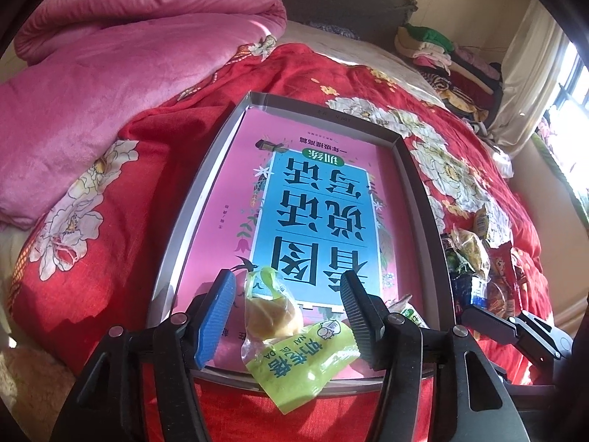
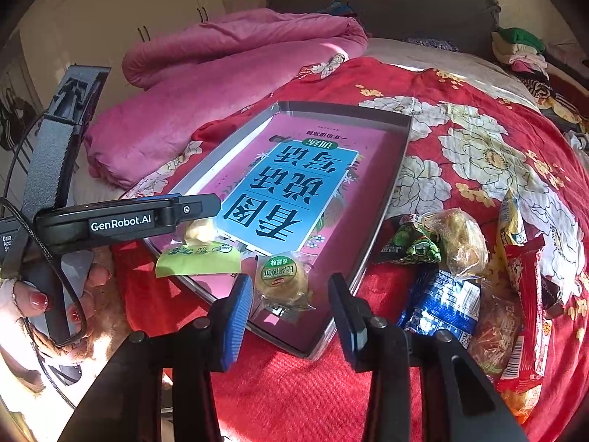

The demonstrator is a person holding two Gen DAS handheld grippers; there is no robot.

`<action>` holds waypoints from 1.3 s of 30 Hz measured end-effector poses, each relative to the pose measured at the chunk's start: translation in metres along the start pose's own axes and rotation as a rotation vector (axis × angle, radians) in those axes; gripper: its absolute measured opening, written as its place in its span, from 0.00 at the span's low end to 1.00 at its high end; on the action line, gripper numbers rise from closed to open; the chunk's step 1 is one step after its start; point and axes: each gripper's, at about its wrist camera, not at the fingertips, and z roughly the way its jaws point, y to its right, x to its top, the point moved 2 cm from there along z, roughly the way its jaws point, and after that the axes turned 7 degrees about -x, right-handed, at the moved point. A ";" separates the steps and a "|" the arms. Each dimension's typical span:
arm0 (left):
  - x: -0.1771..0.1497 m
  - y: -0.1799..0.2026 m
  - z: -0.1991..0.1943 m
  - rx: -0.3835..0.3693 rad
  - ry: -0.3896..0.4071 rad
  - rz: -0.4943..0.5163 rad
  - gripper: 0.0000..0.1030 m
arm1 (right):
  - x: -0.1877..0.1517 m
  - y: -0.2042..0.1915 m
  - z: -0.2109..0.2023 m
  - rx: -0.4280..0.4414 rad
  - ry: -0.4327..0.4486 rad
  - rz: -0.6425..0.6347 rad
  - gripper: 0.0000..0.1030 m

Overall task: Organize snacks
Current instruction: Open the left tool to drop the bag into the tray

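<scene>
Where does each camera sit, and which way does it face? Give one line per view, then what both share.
Left wrist: on the left gripper, angled down at a green-wrapped pastry on the shallow grey tray's near rim; own open fingers show.
Right wrist: on the right gripper, angled down at a round clear-wrapped cake; own fingers and a hand show.
Shared: tray, pink-and-blue book, red floral quilt.

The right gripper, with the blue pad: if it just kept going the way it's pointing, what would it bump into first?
Probably the round wrapped pastry lying in the tray, right between the open right gripper fingers; depth is hard to judge.
</scene>
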 end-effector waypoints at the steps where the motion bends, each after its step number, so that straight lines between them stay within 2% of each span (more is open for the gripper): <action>1: 0.000 0.001 -0.001 -0.005 0.003 0.001 0.62 | 0.000 0.001 -0.001 -0.002 0.004 0.005 0.45; 6: 0.000 0.008 -0.004 -0.023 0.012 0.014 0.64 | 0.001 0.009 -0.009 -0.010 0.023 0.030 0.49; 8: 0.000 0.011 -0.005 -0.032 0.012 0.020 0.70 | 0.000 0.012 -0.012 -0.014 0.032 0.040 0.50; 17: -0.001 0.027 -0.015 -0.068 0.025 0.053 0.74 | 0.000 0.026 -0.031 -0.036 0.088 0.075 0.53; 39: -0.004 0.072 -0.038 -0.136 0.049 0.135 0.74 | -0.011 0.064 -0.084 -0.117 0.207 0.170 0.57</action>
